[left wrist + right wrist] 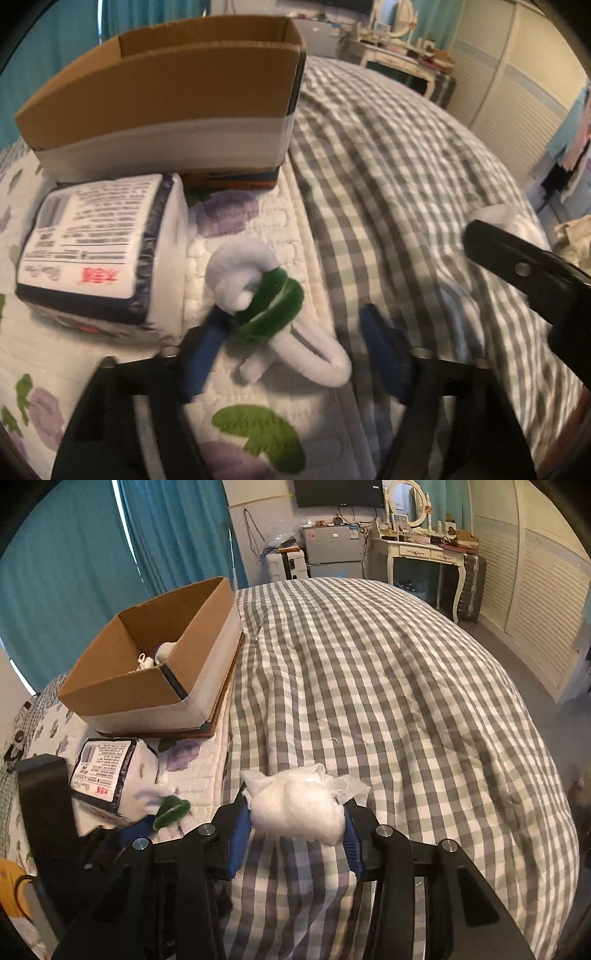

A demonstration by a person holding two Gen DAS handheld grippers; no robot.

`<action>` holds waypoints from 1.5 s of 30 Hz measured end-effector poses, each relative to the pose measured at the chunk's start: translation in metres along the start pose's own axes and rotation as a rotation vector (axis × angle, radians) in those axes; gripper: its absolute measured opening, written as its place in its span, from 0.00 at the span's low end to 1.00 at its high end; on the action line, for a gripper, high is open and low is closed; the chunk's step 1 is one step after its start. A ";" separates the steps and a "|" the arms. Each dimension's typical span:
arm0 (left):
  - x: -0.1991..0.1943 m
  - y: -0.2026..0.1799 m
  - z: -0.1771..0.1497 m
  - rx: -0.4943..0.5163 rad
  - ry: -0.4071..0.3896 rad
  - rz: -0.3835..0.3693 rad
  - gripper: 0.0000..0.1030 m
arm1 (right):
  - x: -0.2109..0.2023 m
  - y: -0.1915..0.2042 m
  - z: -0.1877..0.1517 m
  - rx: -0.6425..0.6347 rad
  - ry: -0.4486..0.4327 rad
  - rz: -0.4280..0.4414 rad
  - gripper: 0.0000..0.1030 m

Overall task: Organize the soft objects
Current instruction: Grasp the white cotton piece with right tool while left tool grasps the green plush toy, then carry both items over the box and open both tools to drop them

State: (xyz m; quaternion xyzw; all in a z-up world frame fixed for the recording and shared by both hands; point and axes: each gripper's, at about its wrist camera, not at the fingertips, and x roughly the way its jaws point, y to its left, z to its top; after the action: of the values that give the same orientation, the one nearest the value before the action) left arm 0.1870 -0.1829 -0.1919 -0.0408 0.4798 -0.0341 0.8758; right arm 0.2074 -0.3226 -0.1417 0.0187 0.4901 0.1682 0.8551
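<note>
Teal curtains (pixel 92 565) hung far left; a white dressing table (pixel 424 557) stood far right beside louvred wardrobe doors (pixel 535 602).

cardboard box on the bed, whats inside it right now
From the right wrist view, the cardboard box holds a few small white soft items near its far inner corner. The near wall hides the rest of the floor, and the left wrist view shows only its outside.

Black fingers (pixel 236 843), blue pads (pixel 242 827), silver screws.
</note>
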 end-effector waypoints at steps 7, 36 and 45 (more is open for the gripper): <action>-0.008 0.006 -0.006 0.002 -0.009 -0.016 0.37 | 0.001 -0.002 0.000 0.001 -0.002 0.006 0.42; -0.222 0.066 0.009 0.206 -0.353 -0.116 0.33 | -0.147 0.096 0.012 -0.050 -0.257 0.063 0.42; -0.219 0.108 0.078 0.290 -0.466 -0.087 0.33 | -0.127 0.144 0.059 -0.152 -0.275 0.078 0.42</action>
State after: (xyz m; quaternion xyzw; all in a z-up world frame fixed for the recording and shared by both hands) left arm 0.1372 -0.0509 0.0218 0.0577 0.2533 -0.1299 0.9569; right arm 0.1596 -0.2177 0.0232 -0.0043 0.3532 0.2336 0.9059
